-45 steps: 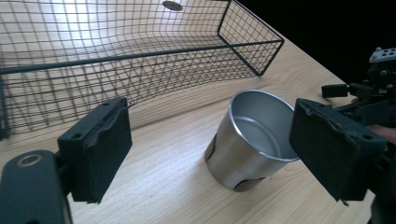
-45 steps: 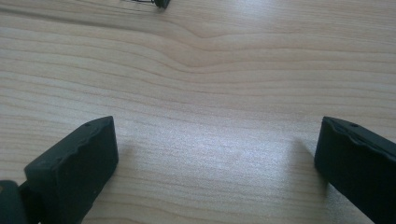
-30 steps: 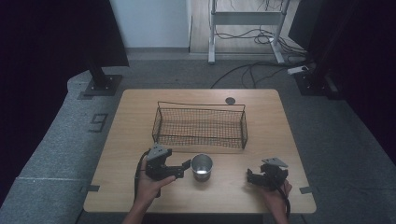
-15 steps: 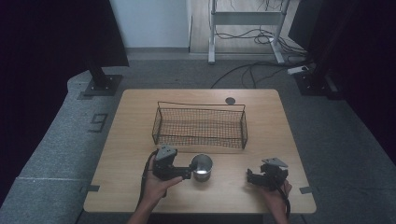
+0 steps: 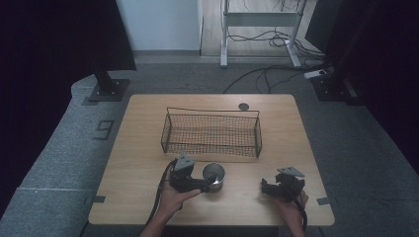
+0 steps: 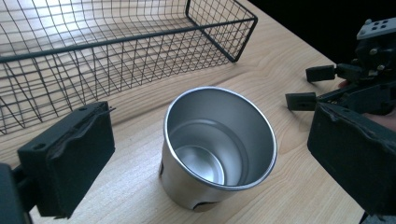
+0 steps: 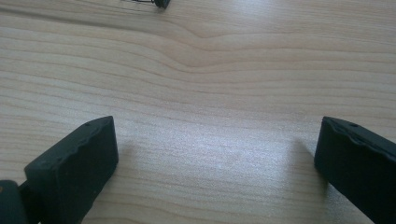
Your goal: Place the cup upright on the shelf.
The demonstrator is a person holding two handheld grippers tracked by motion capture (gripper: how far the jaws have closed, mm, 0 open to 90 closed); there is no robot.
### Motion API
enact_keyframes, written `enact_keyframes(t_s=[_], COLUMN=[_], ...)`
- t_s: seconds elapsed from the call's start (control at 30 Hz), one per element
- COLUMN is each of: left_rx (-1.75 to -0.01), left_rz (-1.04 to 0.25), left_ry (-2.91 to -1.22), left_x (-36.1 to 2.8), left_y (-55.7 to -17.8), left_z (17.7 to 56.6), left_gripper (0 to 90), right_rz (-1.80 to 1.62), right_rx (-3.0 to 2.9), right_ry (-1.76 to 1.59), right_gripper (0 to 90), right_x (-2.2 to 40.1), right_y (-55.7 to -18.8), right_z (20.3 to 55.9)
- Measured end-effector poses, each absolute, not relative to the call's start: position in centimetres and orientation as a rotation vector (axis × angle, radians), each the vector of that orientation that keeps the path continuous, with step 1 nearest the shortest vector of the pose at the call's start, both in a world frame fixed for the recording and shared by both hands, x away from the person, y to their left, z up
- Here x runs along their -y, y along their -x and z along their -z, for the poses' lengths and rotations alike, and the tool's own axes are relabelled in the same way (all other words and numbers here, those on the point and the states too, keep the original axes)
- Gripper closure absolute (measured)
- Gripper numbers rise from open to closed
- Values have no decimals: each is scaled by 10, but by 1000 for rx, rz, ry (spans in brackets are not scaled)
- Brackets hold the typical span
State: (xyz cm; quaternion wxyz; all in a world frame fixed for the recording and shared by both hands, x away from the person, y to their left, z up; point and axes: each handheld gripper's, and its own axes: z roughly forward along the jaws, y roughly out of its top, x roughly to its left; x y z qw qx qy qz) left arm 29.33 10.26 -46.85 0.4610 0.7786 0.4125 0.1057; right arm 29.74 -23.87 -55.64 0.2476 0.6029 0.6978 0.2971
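Note:
A shiny metal cup (image 5: 213, 174) stands upright and empty on the wooden table (image 5: 148, 148), near the front middle. In the left gripper view the cup (image 6: 217, 149) sits between the two black jaws, with gaps on both sides. My left gripper (image 5: 208, 183) (image 6: 210, 140) is open, and its jaws have just been opening around the cup without pressing on it. My right gripper (image 5: 267, 186) (image 7: 215, 154) rests at the front right, open, with bare wood between its jaws.
A black wire basket (image 5: 211, 132) (image 6: 93, 46) stands empty just behind the cup. A small dark disc (image 5: 243, 106) lies at the table's back edge. The right gripper (image 6: 355, 79) shows beyond the cup in the left gripper view.
My left gripper has slid right to the cup and its jaws have spread wider, now flanking the cup. The right gripper has stayed in place.

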Motion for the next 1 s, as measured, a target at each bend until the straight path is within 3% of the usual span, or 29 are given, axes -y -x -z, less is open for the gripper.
enact_keyframes(t_s=[1.0], left_rx=[-1019], left_rz=[-244], left_ry=[-2019], left_x=[-74], left_y=[-302], left_z=[499], left_gripper=[8], right_rz=[-810], right_rx=[-1902], right_ry=[-1644], right_gripper=[0], right_x=[239], right_y=[-297], right_z=[556])
